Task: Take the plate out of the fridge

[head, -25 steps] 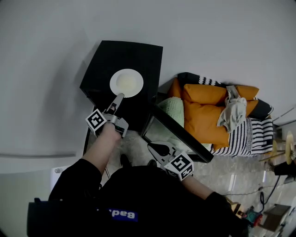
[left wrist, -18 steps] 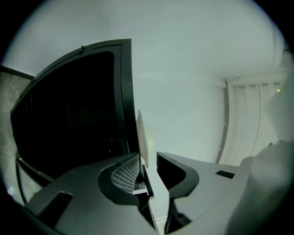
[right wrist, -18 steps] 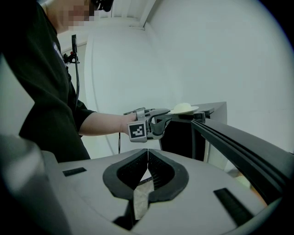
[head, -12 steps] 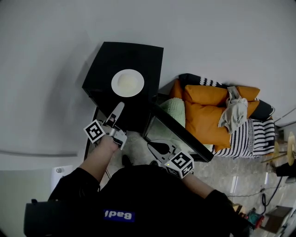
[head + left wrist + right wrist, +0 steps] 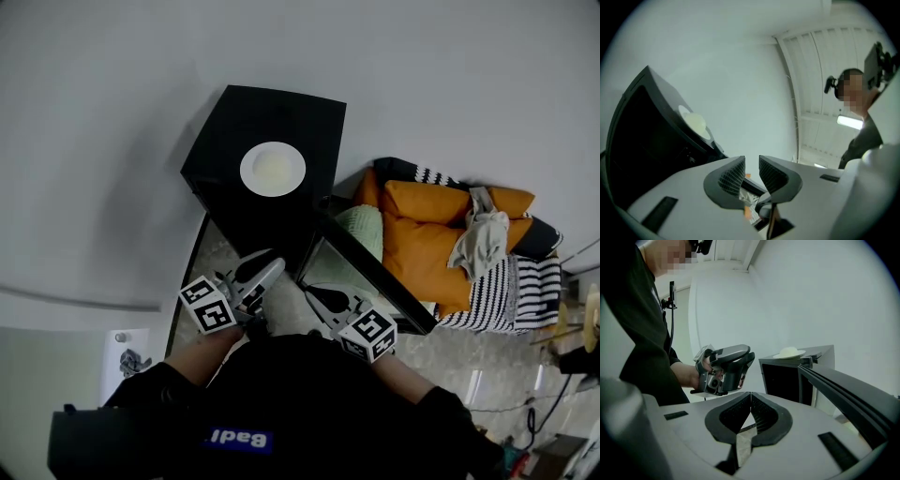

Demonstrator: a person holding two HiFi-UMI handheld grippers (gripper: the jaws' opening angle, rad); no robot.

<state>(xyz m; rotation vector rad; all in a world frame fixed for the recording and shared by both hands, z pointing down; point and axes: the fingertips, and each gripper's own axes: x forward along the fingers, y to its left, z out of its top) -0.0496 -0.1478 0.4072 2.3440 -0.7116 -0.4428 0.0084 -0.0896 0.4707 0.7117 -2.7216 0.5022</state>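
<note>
Plate [image 5: 273, 169] atop fridge [image 5: 234, 122], at twelve o'clock from left gripper [image 5: 274, 269]; its jaws, just narrowing slightly, stand apart, empty; right gripper [image 5: 311, 293] closed, empty; best backed off level, clear of door [image 5: 375, 274].

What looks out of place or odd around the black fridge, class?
The fridge door hangs wide open. The white plate sits on top of the fridge rather than inside it, lying flat with something pale on it. Nothing looks spilled or broken.
</note>
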